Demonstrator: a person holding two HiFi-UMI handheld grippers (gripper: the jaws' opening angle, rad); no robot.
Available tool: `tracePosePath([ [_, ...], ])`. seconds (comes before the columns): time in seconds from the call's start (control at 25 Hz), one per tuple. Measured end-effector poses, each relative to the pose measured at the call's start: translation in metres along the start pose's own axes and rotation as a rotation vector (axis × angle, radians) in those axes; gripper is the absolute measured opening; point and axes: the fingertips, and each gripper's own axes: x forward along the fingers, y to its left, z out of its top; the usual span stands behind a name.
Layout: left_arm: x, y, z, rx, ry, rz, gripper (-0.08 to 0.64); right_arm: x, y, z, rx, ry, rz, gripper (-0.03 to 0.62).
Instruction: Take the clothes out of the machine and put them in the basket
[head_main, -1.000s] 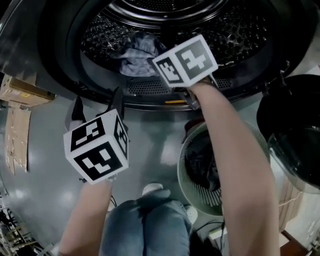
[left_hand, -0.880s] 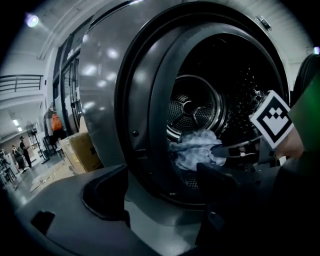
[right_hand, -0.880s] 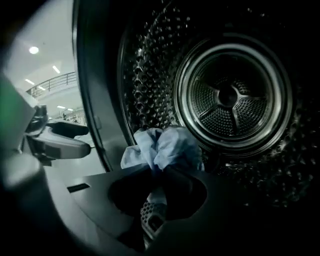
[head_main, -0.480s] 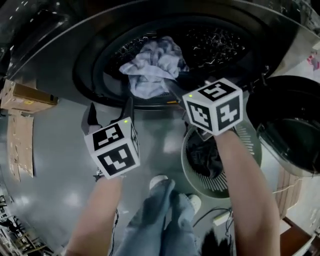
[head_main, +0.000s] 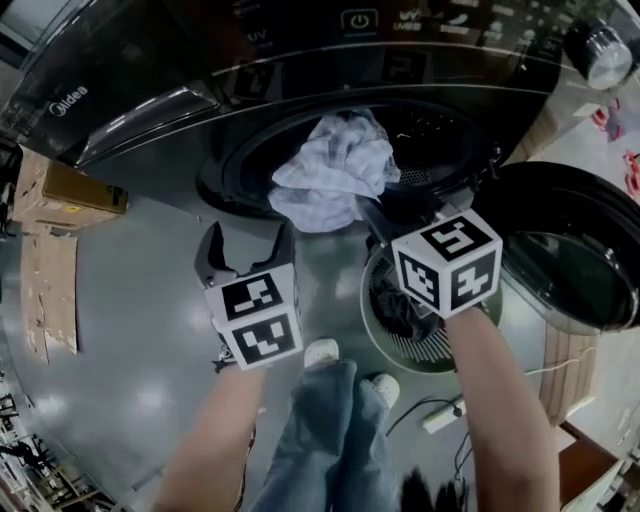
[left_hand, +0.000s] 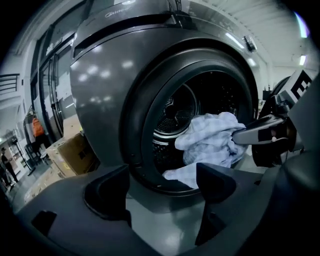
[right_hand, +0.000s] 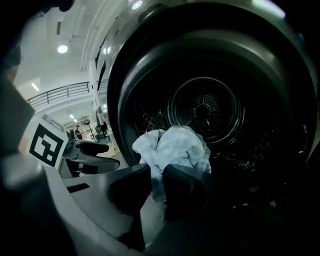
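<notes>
In the head view the right gripper (head_main: 374, 216) and forearm (head_main: 490, 400) cover half the basket (head_main: 425, 346) at 4 o'clock; the dark clothes (head_main: 395, 300) inside blur together. The machine (head_main: 150, 110) is cut off at 12 o'clock, the cardboard box (head_main: 65, 195) at 9.

We see the cloth (head_main: 332, 172) hanging across the machine's opening (head_main: 445, 125). Its door (head_main: 565, 255) blocks our right; open floor (head_main: 130, 290) lies left.

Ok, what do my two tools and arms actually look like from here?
Both tools have grey plastic bodies with chunky black jaws. The left tool and the right tool each carry a white cube printed with black square markers. The forearms are bare, with no sleeves in view. The person wears blue jeans and light shoes.
</notes>
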Motion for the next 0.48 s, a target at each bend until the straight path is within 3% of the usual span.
tracePosePath([
  [0.48, -0.048, -0.044, 0.036, 0.072, -0.024, -0.105, 0.411, -0.08, 0.034, 0.015, 0.083, -0.03, -0.035, 0.048],
])
